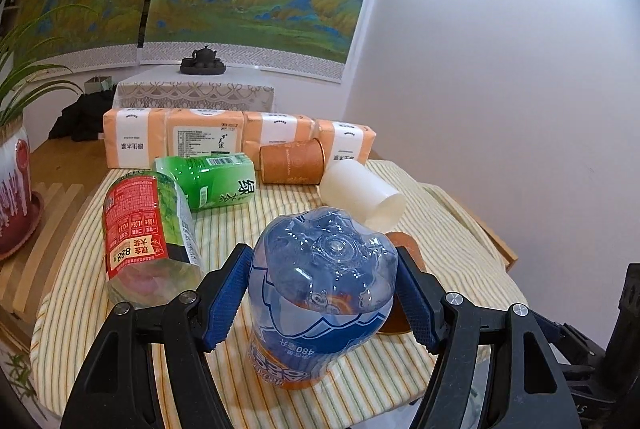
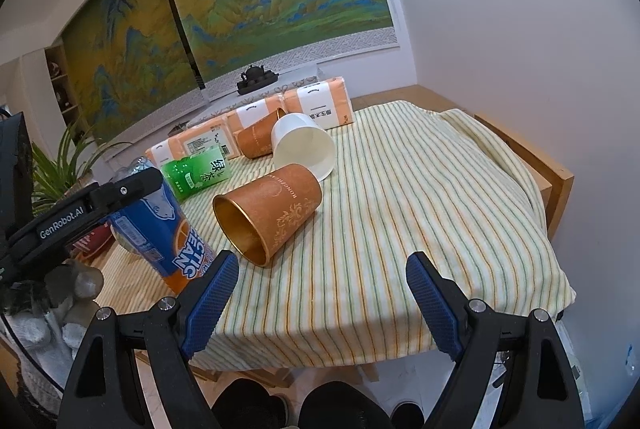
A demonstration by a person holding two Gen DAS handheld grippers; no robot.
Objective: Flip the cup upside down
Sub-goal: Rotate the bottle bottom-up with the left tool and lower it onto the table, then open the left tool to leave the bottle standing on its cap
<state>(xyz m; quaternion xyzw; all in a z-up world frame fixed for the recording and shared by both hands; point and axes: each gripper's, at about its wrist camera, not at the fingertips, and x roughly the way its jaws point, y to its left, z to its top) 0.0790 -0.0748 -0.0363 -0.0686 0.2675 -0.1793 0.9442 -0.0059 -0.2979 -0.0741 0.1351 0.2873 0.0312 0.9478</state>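
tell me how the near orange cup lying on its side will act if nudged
The orange cup lies on its side on the striped cloth, so it would probably roll, curving because it tapers. It looks empty and thin-walled, likely light and easily squashed by the right gripper.

The striped cloth (image 2: 420, 197) lies bare to the right of the near orange cup (image 2: 268, 213), open from the front edge back to the tissue packs (image 2: 316, 101). Left of that cup stands the blue bottle (image 2: 160, 229), with the green tea bottle (image 2: 198, 173) behind it. Behind the cup, touching it, the white cup (image 2: 304, 145) and a second orange cup (image 2: 256, 141) block the way. The red-label bottle (image 1: 148, 233) lies further left.
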